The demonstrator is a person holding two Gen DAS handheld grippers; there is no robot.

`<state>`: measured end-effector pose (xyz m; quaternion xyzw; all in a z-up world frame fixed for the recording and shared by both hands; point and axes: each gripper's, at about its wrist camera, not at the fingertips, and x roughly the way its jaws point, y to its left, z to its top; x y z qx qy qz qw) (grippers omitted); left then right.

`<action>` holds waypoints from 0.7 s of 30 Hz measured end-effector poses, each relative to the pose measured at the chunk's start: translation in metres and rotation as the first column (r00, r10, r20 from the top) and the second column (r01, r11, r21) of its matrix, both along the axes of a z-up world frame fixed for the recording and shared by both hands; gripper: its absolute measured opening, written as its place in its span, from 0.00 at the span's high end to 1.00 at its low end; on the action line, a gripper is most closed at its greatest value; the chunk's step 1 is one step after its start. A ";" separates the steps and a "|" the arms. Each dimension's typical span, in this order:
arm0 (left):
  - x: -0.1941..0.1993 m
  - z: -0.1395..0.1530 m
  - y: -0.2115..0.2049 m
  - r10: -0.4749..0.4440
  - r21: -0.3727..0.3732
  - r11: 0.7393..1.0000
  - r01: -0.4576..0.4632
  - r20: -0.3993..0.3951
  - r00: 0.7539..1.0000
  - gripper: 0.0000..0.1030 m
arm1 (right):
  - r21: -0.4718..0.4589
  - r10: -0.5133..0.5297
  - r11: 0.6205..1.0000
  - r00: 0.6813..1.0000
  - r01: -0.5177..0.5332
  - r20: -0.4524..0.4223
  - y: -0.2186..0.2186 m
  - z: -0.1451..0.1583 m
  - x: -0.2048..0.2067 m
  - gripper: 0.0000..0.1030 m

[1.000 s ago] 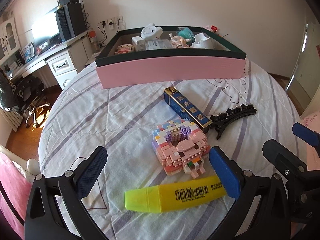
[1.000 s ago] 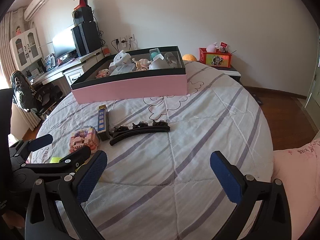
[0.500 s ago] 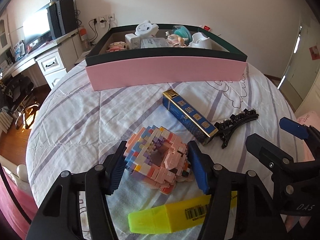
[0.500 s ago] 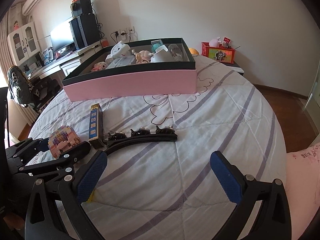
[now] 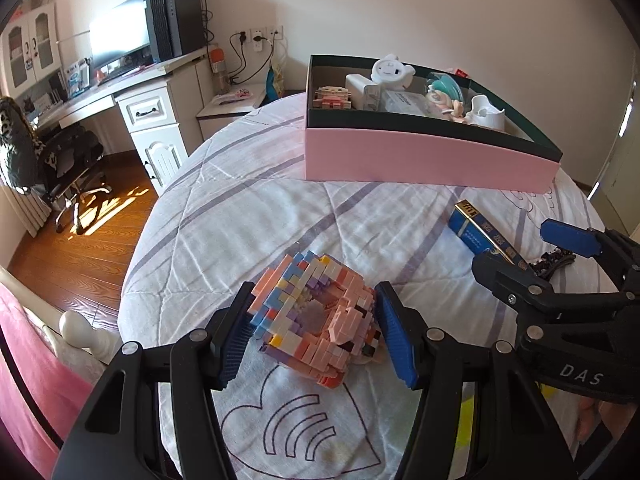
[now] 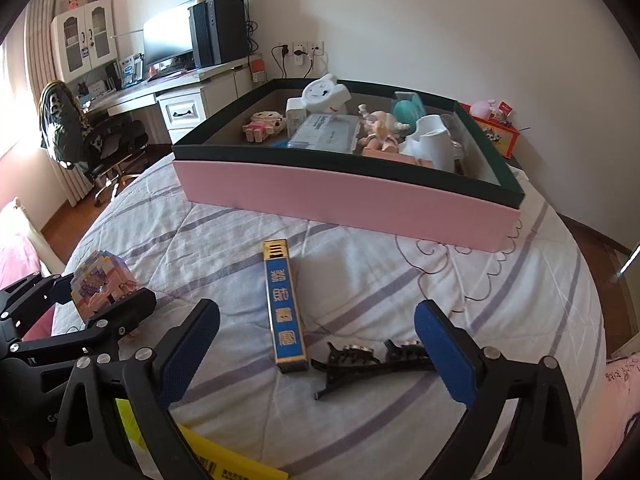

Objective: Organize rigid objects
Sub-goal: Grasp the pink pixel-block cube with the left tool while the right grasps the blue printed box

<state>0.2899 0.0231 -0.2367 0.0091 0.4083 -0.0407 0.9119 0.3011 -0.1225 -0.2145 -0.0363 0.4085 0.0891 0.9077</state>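
My left gripper (image 5: pixel 316 332) is shut on a pastel brick-built block model (image 5: pixel 316 320) and holds it above the bedspread; it also shows in the right wrist view (image 6: pixel 102 282). My right gripper (image 6: pixel 316 352) is open and empty, low over a blue and gold box (image 6: pixel 285 304) and a black hair clip (image 6: pixel 372 364). The blue box also shows in the left wrist view (image 5: pixel 480 232). A yellow highlighter (image 6: pixel 224 460) lies under the right gripper. The pink box with a dark rim (image 6: pixel 344 196) stands behind, holding several toys.
The round bed has a white striped quilt (image 5: pixel 248 216). A desk with monitor (image 5: pixel 120 36) and an office chair (image 5: pixel 60 160) stand to the left over wooden floor. A red box (image 6: pixel 496 132) sits behind the pink box.
My left gripper closed on the block model and lifted it up and to the left. My right gripper moved forward toward the blue box and hair clip.
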 end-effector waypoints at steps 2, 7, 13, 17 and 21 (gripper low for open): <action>0.001 0.000 0.002 -0.011 -0.009 1.000 0.011 0.001 1.000 0.41 | -0.009 0.024 1.000 0.999 -0.024 -0.025 0.007 -0.005 0.004 0.22; 0.008 -0.001 -0.004 -0.042 -0.003 0.999 0.042 0.001 0.999 0.41 | -0.011 0.100 0.995 0.994 -0.101 -0.049 0.019 -0.011 0.007 0.65; 0.007 0.006 -0.012 -0.076 -0.017 0.997 0.076 0.024 0.997 0.41 | -0.005 0.133 0.991 0.990 -0.134 -0.037 0.020 -0.005 0.002 0.85; 0.001 0.025 -0.016 -0.086 -0.029 0.996 0.089 0.077 0.993 0.42 | 0.046 0.097 0.994 0.995 -0.099 0.027 0.006 0.012 -0.007 0.85; -0.013 0.053 -0.025 -0.096 -0.047 0.993 0.104 0.158 0.983 0.45 | 0.073 0.050 0.996 0.991 -0.060 0.126 -0.005 0.039 -0.025 0.85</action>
